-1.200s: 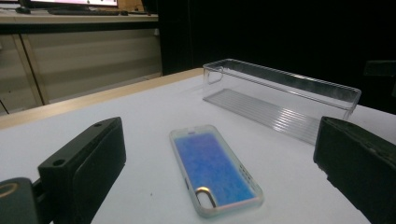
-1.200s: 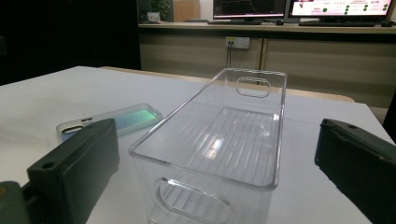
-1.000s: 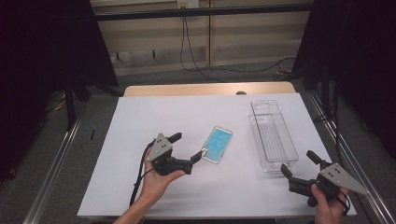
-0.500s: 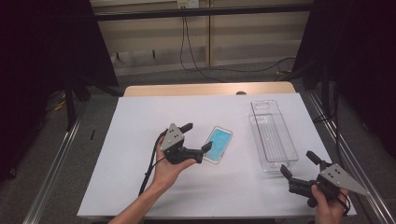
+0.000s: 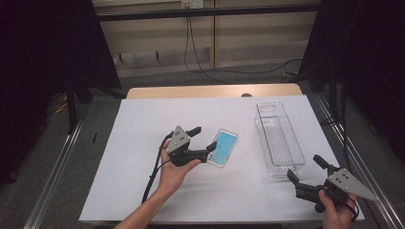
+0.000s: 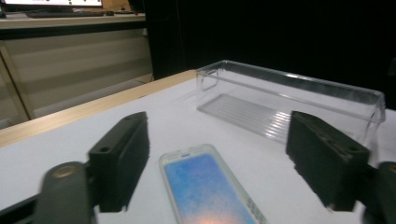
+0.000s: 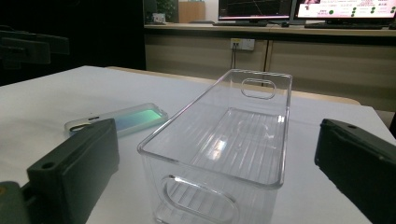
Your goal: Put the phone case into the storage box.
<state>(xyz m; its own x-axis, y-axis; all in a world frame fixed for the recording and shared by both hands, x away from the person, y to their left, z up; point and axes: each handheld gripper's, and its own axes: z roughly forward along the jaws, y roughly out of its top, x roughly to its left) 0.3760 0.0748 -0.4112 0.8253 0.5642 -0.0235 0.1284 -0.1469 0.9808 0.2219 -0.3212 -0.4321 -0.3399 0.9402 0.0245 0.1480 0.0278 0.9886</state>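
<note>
We're sliding the left gripper (image 5: 202, 140) up to the phone (image 5: 224, 147), jaws narrowing, straddling it w/o contact yet; pickup's next. Right gripper (image 5: 305, 171), jaws apart, is idling at 5 o'clock.

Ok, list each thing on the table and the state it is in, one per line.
Phone case: lying flat on the white sheet, blue face up, between the left gripper's jaws but not pinched yet.
Clear bin: upright, empty, standing right of the phone case.
Left gripper: open, jaws just been closing around the phone case's near end.
Right gripper: open, holding nothing, pointed at the clear bin's near end.
</note>
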